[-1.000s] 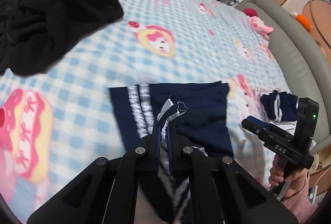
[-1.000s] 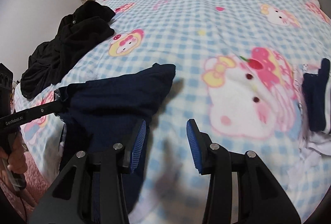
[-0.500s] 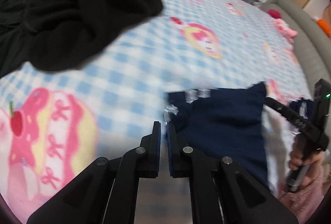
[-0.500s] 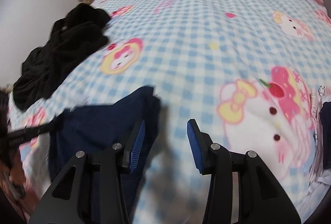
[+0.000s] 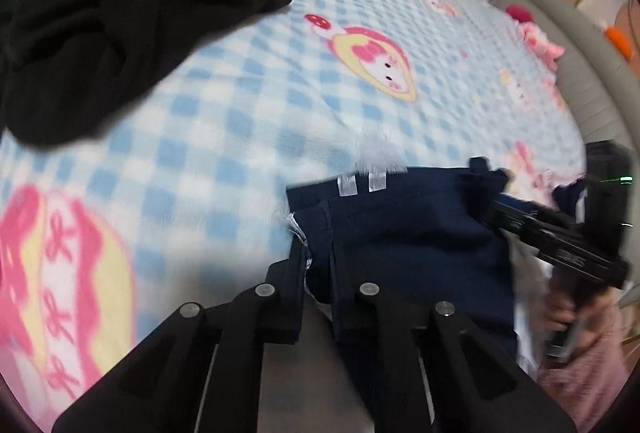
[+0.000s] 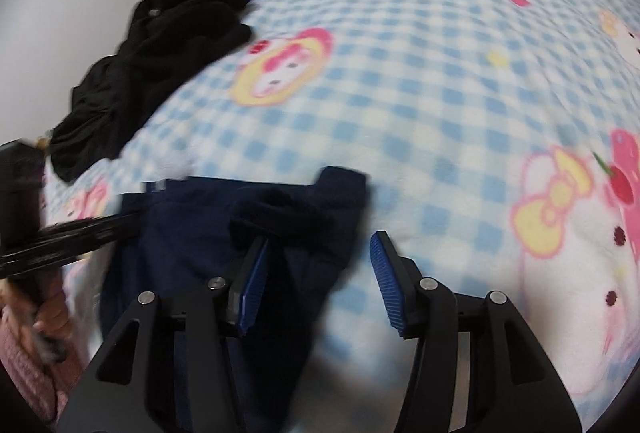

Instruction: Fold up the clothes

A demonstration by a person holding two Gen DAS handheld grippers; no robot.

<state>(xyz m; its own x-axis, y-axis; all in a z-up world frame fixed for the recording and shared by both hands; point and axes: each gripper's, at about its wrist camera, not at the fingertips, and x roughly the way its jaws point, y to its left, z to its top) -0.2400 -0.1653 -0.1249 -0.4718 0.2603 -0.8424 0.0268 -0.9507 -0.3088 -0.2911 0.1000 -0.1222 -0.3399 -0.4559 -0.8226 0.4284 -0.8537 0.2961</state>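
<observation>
Since a second ago the navy garment (image 5: 404, 229) has been carried across the bed (image 5: 248, 113) toward the black clothes pile (image 5: 120, 5), and that pile now looms larger in the left wrist view. The left tool (image 5: 318, 265) is clamped together on the garment's near left corner, where a frayed white edge shows. The right tool (image 6: 316, 273) has just been closing a little, yet its blue pads stand apart; the garment's right edge lies between them, against the left pad, and is not pinched. The garment lies partly folded on the checked blanket, two pale stripes at its far edge. Judging by this, the step in hand is laying down and squaring a fold. The next move probably calls for the right tool to close on the loose right corner, so both corners can be drawn level. The black pile sits beyond and to the left of the garment, near but apart, and could crowd the fold if the garment shifts further that way. A second small navy piece (image 5: 568, 197) shows past the garment's right side, behind the other tool's handle. A pink sleeve (image 6: 24, 365) shows at the garment's near left.
</observation>
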